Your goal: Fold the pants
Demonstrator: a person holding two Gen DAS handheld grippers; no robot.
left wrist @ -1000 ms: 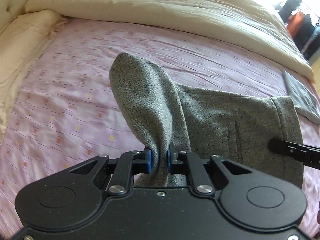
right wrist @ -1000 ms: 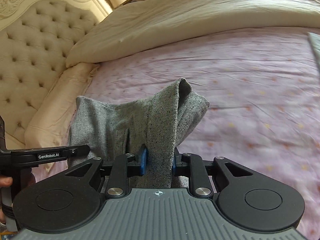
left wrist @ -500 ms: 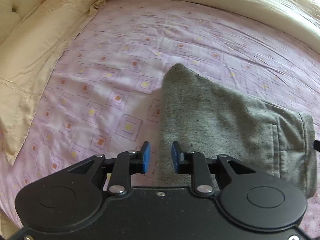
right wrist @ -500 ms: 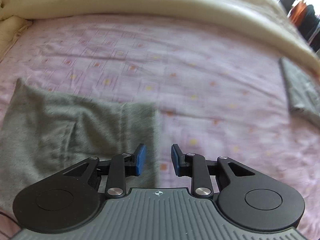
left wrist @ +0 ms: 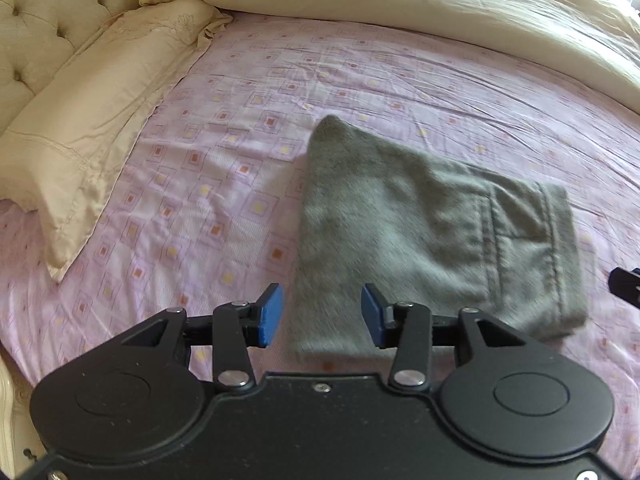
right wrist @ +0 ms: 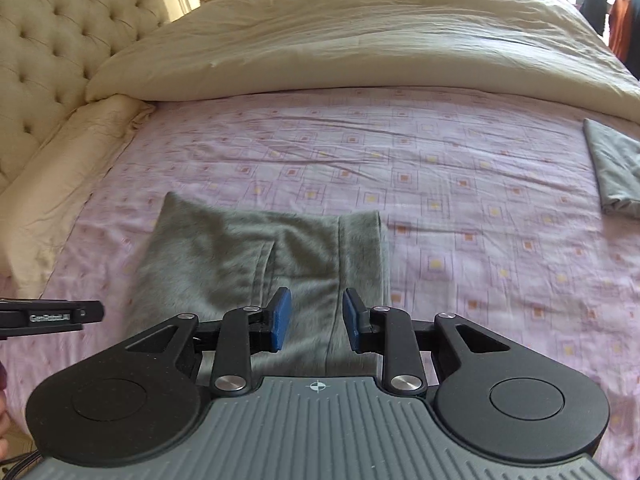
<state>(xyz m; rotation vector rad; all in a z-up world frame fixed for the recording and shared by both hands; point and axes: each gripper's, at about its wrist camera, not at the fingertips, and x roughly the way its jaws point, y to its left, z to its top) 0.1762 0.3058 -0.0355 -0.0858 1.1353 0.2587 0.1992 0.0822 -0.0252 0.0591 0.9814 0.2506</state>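
Grey pants (left wrist: 420,232) lie folded flat on the pink patterned bed sheet (left wrist: 240,160), with a back pocket and waistband on the right side. They also show in the right wrist view (right wrist: 248,256). My left gripper (left wrist: 322,314) is open and empty, over the near left edge of the fold. My right gripper (right wrist: 315,320) is open and empty, over the near waistband edge. The left gripper's tip shows at the left edge of the right wrist view (right wrist: 52,316).
A cream duvet (right wrist: 360,52) is piled across the far side of the bed. A cream pillow (left wrist: 92,120) and tufted headboard (right wrist: 52,48) are at the left. A second folded grey garment (right wrist: 616,172) lies at the right on the sheet.
A second ago both grippers were shut on raised pants fabric. They let go, the pants now lie flat, and both grippers have opened wider and drawn back.
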